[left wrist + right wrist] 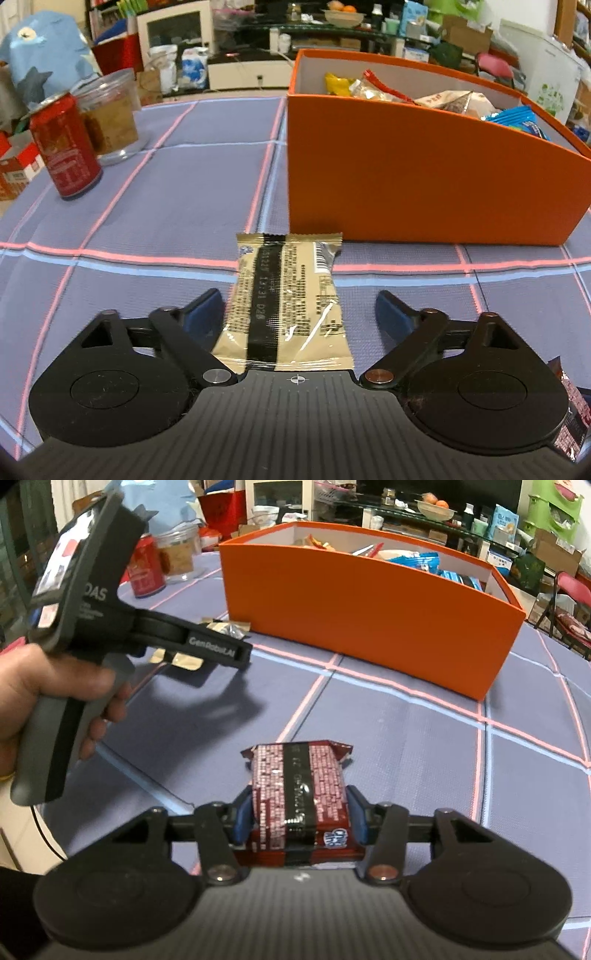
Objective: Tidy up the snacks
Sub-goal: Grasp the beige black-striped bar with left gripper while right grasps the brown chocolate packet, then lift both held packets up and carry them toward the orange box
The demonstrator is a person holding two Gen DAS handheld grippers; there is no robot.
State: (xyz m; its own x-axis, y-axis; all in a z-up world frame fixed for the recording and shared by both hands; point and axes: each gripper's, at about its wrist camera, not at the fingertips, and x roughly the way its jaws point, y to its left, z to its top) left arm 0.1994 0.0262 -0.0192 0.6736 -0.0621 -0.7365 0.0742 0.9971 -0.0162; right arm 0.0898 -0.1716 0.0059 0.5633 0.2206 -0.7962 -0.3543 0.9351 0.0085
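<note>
A gold snack packet (288,295) lies flat on the checked cloth, between the fingers of my left gripper (299,299). The left pad touches its edge and the right pad stands clear of it, so the jaws are open. My right gripper (299,794) is shut on a dark red snack packet (299,786), with both blue pads pressing its sides just above the cloth. The orange box (406,166) (369,602) stands just beyond both grippers and holds several snack packets (388,92). The right wrist view shows a hand (44,686) holding the left gripper's handle, with the gold packet (225,628) beneath it.
A red drinks can (66,147) (146,572) and a clear plastic jar (110,114) (179,554) stand at the far left of the table. The purple cloth (406,738) has pink and blue lines. Shelves, boxes and a folding chair crowd the room behind.
</note>
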